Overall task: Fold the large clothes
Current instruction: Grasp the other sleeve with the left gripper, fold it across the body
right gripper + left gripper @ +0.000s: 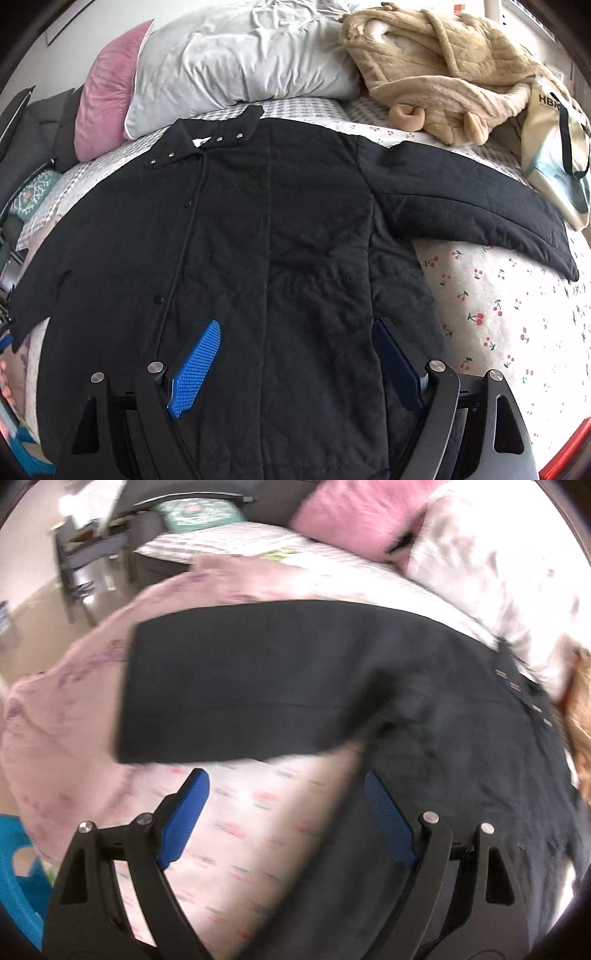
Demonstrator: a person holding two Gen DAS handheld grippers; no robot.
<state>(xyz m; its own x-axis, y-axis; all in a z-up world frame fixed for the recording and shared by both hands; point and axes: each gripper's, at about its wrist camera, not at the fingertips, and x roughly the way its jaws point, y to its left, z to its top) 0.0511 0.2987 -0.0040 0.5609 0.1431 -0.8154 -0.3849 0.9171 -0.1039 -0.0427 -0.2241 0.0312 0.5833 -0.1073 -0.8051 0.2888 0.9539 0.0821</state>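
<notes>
A bed with a cherry-print sheet is carrying the coat, lying flat, collar toward the pillows, sleeves spreading sideways. The left gripper is hovering spread wide and empty just short of one sleeve, whose length is running crosswise; the right gripper is hanging parted and empty over the hem, nearer the body.

bed | black coat; white pillow; tan robe

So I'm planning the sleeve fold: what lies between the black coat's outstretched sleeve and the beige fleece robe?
Only a bare strip of cherry-print bedsheet separates the sleeve from the robe; the right wrist view shows it.
</notes>
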